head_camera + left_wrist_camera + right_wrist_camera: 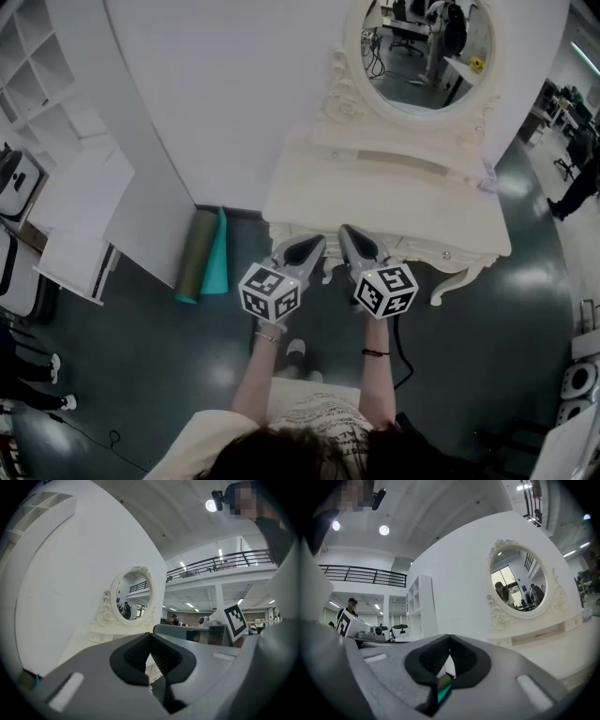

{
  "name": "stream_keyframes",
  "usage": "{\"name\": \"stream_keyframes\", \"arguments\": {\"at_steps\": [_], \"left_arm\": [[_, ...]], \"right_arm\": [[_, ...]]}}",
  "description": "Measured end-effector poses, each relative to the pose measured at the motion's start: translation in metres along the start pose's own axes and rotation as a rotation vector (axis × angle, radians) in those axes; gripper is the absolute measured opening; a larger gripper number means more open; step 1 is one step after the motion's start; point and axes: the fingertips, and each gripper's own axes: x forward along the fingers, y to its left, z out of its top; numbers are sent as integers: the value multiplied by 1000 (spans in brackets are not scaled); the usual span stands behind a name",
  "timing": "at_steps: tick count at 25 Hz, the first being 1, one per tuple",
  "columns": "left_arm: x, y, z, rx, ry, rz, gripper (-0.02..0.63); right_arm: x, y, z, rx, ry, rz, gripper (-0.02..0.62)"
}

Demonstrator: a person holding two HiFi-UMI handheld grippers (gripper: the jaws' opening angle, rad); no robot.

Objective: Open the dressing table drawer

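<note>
The cream dressing table (394,192) with its oval mirror (427,52) stands against a white wall. Its drawer front (424,249) shows only as a thin carved strip under the tabletop's near edge. My left gripper (314,242) and right gripper (349,232) are held side by side at that near edge, left of the table's middle, both pointing level at it. Each is shut with nothing between its jaws. In the left gripper view the gripper (150,637) has the mirror (132,595) ahead to its left. In the right gripper view the gripper (450,638) has the mirror (520,585) to its right.
Two rolled mats, olive and teal (204,255), lean on the floor left of the table. A white shelf unit (47,84) and a white panel (141,216) stand further left. A black cable (405,361) lies on the dark floor by my feet. A person (577,187) stands far right.
</note>
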Motion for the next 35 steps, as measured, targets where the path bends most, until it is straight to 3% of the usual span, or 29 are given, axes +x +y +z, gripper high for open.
{"name": "stream_keyframes", "arguments": {"at_steps": [18,35], "left_arm": [[71,63,2,-28,16,-65,-2],[86,125,3,-32,27,-90,-2]], "right_arm": [[65,-66,0,10,10,-83,3],[119,-77,-13,22,9,-115,3]]}}
